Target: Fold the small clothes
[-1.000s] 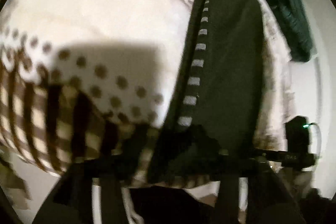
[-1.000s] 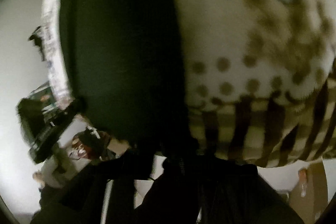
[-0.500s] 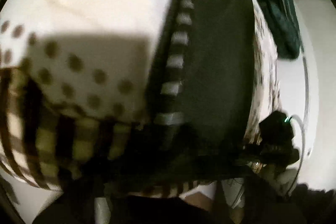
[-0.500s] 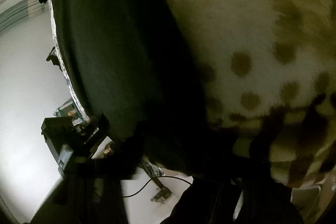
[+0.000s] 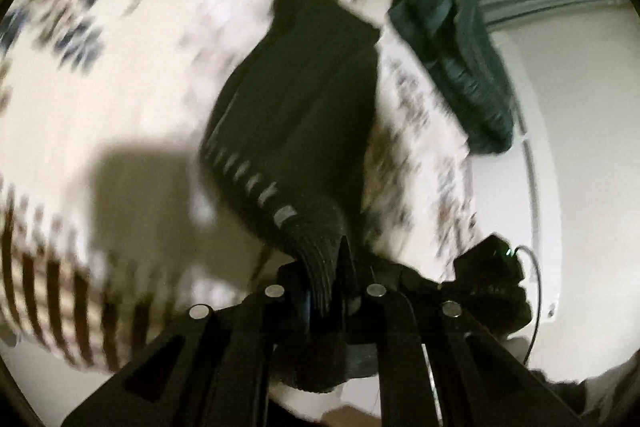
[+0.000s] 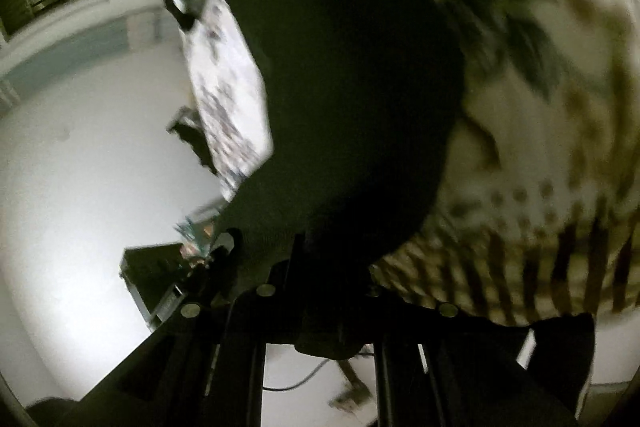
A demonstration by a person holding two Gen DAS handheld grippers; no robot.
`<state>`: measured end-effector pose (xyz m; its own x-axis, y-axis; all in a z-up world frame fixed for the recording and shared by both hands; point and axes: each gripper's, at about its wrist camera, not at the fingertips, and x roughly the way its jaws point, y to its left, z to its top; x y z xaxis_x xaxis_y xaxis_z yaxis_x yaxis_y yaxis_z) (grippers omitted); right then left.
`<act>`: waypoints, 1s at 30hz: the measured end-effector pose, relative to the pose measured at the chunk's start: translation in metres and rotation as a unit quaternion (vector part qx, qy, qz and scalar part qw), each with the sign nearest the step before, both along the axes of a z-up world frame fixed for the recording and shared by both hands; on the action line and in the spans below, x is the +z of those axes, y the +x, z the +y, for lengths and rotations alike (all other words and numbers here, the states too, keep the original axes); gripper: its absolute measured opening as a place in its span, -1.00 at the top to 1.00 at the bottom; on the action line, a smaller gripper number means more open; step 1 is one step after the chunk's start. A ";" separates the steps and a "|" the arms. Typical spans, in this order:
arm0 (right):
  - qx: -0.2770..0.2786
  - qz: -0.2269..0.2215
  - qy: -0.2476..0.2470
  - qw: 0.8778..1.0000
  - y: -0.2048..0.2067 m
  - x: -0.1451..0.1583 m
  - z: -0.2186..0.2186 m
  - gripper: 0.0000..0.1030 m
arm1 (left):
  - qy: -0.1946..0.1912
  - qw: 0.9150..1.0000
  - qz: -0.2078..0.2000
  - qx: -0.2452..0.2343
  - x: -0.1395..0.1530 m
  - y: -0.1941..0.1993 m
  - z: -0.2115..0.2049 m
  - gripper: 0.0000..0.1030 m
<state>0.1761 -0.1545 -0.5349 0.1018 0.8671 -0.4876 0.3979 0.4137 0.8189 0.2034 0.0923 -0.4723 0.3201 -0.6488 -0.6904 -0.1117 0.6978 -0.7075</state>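
1. the left gripper (image 5: 326, 279) pinches the ribbed edge of the dark garment (image 5: 312, 115), which stretches away over the patterned bedcover (image 5: 120, 75).
2. the right gripper (image 6: 332, 267) is clamped on the same dark garment (image 6: 344, 87), as far as the dim, blurred view shows.
3. a dark green cloth (image 5: 452, 59) lies near the bedcover's far edge.

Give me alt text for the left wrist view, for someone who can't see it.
The left tool is shut on the ribbed edge of a dark garment with a row of pale dashes, which stretches away over a white patterned bedspread. A dark green garment lies at the bed's far right edge; the picture is motion-blurred.
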 end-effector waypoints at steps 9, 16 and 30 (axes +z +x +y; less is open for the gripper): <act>-0.057 -0.078 -0.061 0.993 0.185 0.033 -0.008 0.77 | 0.000 0.997 -0.079 0.005 0.005 0.177 -0.019 0.86; -0.058 -0.094 -0.120 0.987 0.336 0.005 -0.027 0.77 | 0.008 0.998 -0.055 -0.009 -0.043 0.310 -0.024 0.77; -0.087 -0.064 -0.130 0.986 0.429 -0.027 -0.054 -0.35 | -0.058 0.996 -0.028 0.067 -0.074 0.361 0.018 -0.27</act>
